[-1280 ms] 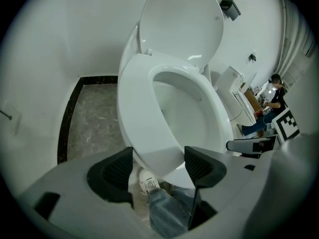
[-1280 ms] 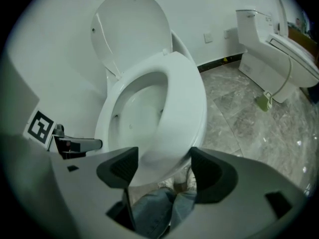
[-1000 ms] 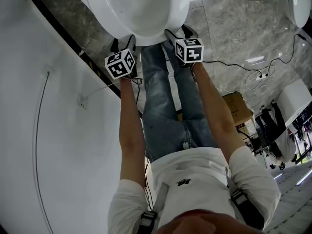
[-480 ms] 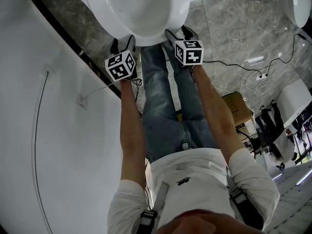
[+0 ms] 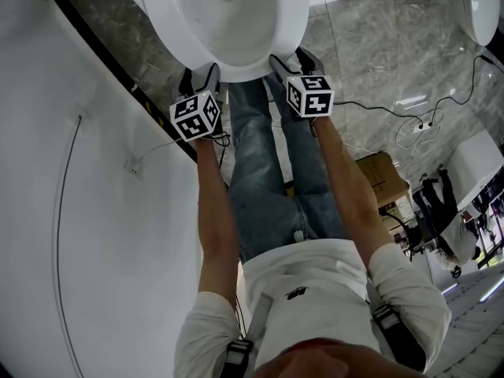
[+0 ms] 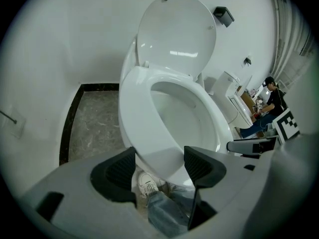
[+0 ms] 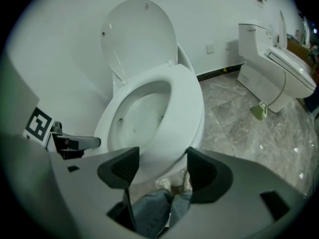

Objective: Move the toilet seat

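Observation:
A white toilet stands against the wall with its lid [image 6: 177,34] raised and its seat [image 6: 142,98] down on the bowl. From the head view the seat [image 5: 290,30] fills the top centre. My left gripper [image 5: 198,75] is open at the bowl's front left. My right gripper [image 5: 287,57] is open at its front right. In the left gripper view the left gripper [image 6: 159,163] frames the seat's front edge between its jaws. The right gripper [image 7: 162,169] likewise frames the seat [image 7: 187,103] under the lid [image 7: 137,39]. I cannot tell whether either touches it.
A white wall and black skirting strip [image 5: 118,77] run close on the left. A second toilet [image 7: 271,68] stands to the right on the marble floor, a green item [image 7: 258,112] beside it. Cables [image 5: 409,116] and a cardboard box [image 5: 382,172] lie behind. A seated person [image 6: 271,101] is far right.
Both grippers have drifted slightly back from the bowl's front toward the person; both stay open. The seat and lid have not moved.

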A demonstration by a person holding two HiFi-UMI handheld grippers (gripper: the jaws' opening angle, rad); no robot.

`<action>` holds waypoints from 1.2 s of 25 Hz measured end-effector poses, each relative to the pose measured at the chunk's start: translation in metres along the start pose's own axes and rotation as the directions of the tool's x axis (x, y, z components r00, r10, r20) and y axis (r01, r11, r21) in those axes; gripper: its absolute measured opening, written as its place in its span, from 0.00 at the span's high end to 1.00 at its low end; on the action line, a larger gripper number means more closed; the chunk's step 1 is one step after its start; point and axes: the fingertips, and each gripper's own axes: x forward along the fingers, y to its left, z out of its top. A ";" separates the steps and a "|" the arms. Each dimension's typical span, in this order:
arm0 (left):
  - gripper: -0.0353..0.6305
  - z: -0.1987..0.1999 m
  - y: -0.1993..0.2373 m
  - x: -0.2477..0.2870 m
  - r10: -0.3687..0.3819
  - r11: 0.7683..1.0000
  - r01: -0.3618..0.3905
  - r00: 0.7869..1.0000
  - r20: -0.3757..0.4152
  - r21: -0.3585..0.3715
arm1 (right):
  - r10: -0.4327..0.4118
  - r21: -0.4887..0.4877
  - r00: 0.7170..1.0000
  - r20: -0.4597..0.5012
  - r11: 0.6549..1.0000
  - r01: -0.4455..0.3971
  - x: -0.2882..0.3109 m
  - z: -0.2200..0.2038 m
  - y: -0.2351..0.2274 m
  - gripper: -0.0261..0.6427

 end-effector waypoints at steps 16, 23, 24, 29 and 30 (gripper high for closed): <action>0.48 0.027 -0.016 -0.047 -0.016 1.000 0.018 0.996 0.086 -0.022 | 0.021 0.014 0.996 0.089 1.000 -0.023 -0.050 0.028 0.021 0.51; 0.48 0.043 -0.024 -0.068 -0.020 0.998 0.028 0.990 0.143 -0.056 | 0.036 0.034 0.992 0.124 0.999 -0.040 -0.073 0.045 0.028 0.51; 0.48 0.045 -0.025 -0.070 -0.022 0.998 0.032 0.988 0.152 -0.061 | 0.038 0.037 0.991 0.128 0.998 -0.043 -0.077 0.048 0.029 0.51; 0.48 0.057 -0.029 -0.082 -0.032 0.996 0.048 0.981 0.190 -0.077 | 0.039 0.052 0.987 0.153 0.998 -0.047 -0.090 0.061 0.034 0.51; 0.48 0.059 -0.029 -0.084 -0.032 0.996 0.049 0.980 0.197 -0.081 | 0.040 0.054 0.987 0.157 0.997 -0.049 -0.092 0.063 0.035 0.51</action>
